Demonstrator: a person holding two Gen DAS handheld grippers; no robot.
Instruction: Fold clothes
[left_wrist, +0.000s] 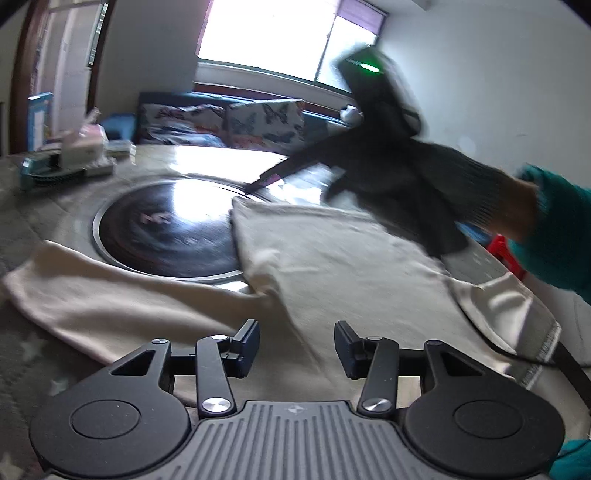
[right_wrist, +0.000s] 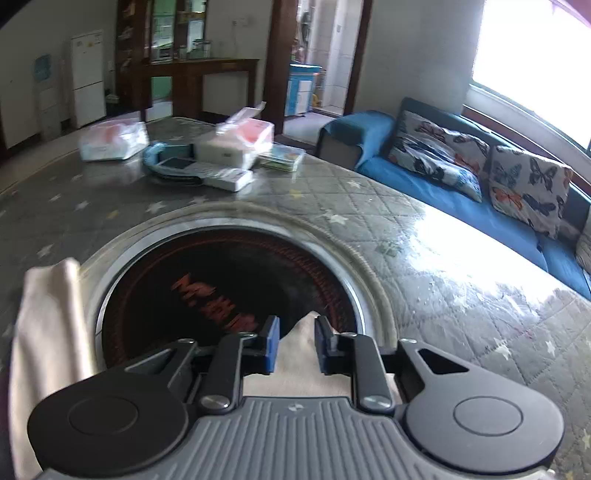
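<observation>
A cream garment (left_wrist: 332, 266) lies spread on the table, partly folded, one part stretching left past the round black cooktop (left_wrist: 170, 236). My left gripper (left_wrist: 295, 347) is open and empty just above the garment's near part. My right gripper (left_wrist: 258, 181) shows blurred at the garment's far corner, held by a gloved hand. In the right wrist view the right gripper (right_wrist: 295, 343) is open, with a cream corner of the garment (right_wrist: 299, 354) lying between and below its fingers, over the cooktop (right_wrist: 229, 295). Another cream strip (right_wrist: 48, 325) lies at the left.
The table (right_wrist: 369, 229) has a grey quilted cover with stars under clear film. Boxes and packets (right_wrist: 221, 151) sit at its far side. A blue sofa with butterfly cushions (right_wrist: 480, 173) stands beyond the table under a bright window.
</observation>
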